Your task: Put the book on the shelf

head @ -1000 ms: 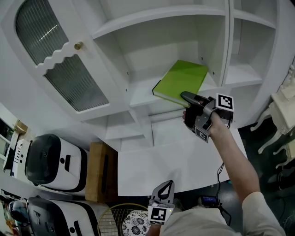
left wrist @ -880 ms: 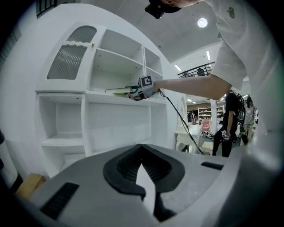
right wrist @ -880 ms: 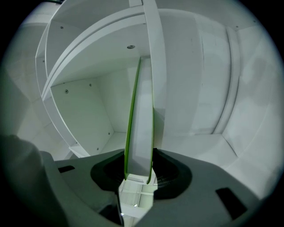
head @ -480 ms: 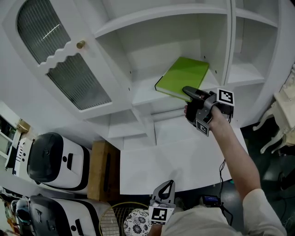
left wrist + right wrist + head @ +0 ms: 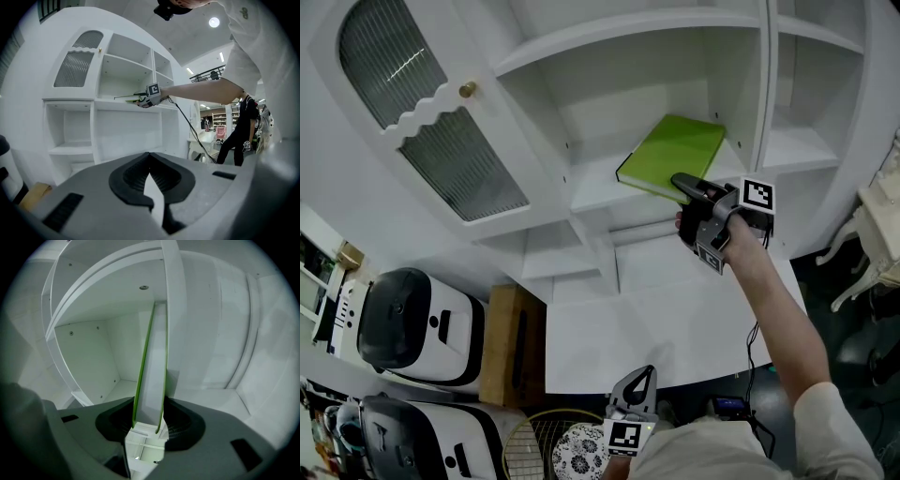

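Observation:
A green book point(image 5: 670, 155) lies flat and slightly tilted over the middle shelf point(image 5: 591, 192) of the white cabinet, its far end inside the compartment. My right gripper point(image 5: 682, 187) is shut on its near edge. In the right gripper view the book point(image 5: 151, 376) runs edge-on from between the jaws into the compartment, white pages between green covers. Whether it rests on the shelf board point(image 5: 117, 390) I cannot tell. My left gripper point(image 5: 645, 375) hangs low near my body, shut and holding nothing. From the left gripper view, the book point(image 5: 125, 97) and right gripper point(image 5: 140, 101) show far off at the shelf.
The cabinet door point(image 5: 441, 131) with ribbed glass and a brass knob point(image 5: 467, 90) stands open at the left. A white upright divider point(image 5: 761, 84) borders the compartment on the right. Below is the white counter point(image 5: 675, 328); white-and-black machines point(image 5: 412, 328) and a wooden box point(image 5: 508, 347) stand at lower left.
The right gripper and the book have edged very slightly upward toward the compartment. The left gripper has not moved.

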Motion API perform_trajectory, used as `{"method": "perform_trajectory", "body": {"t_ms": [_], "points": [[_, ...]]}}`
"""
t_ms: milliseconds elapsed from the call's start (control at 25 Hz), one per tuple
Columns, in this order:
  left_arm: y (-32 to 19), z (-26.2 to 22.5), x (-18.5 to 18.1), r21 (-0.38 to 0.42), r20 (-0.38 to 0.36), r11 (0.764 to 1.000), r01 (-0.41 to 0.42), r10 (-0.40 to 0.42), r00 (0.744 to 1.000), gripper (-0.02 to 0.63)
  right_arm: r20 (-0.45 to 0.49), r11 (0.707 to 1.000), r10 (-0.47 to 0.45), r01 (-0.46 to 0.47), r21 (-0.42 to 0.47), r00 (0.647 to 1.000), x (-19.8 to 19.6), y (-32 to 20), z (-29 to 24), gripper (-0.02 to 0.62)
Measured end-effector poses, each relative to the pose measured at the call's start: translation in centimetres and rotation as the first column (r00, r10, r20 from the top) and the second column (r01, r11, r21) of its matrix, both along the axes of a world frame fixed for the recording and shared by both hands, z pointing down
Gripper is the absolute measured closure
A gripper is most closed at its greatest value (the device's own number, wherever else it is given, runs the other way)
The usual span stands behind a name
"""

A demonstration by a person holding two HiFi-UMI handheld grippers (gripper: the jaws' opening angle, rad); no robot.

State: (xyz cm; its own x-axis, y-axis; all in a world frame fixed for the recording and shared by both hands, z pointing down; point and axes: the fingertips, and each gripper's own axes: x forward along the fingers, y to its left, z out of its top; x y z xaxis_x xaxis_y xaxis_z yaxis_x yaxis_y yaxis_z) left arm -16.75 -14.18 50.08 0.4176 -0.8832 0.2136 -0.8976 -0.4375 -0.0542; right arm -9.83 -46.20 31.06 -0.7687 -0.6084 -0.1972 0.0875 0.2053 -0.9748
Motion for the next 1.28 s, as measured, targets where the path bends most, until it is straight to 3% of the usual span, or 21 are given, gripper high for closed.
{"method": "perform_trajectory", "body": {"t_ms": [320,880,1280], "points": [[0.3,-0.1,0.0,0.001,0.003,1.0,-0.001,0.001,1.0,0.603,-0.022,0.999,0.021,-0.02,0.033,1.0,-0.1,0.6,-0.3,0.35],[0.7,-0.4,1.0,0.011,0.006,1.0,-0.023,0.023,1.0,0.603,-0.022,0.999,-0.022,0.022,0.043,1.0,0.7,3.6,-0.4,0.35],[0.9,-0.5,2.8,0.014,0.011,0.998,-0.065,0.065,0.998,0.603,0.007,0.995,-0.083,0.083,0.057,0.996,1.7,10.6,1.2,0.351]]}}
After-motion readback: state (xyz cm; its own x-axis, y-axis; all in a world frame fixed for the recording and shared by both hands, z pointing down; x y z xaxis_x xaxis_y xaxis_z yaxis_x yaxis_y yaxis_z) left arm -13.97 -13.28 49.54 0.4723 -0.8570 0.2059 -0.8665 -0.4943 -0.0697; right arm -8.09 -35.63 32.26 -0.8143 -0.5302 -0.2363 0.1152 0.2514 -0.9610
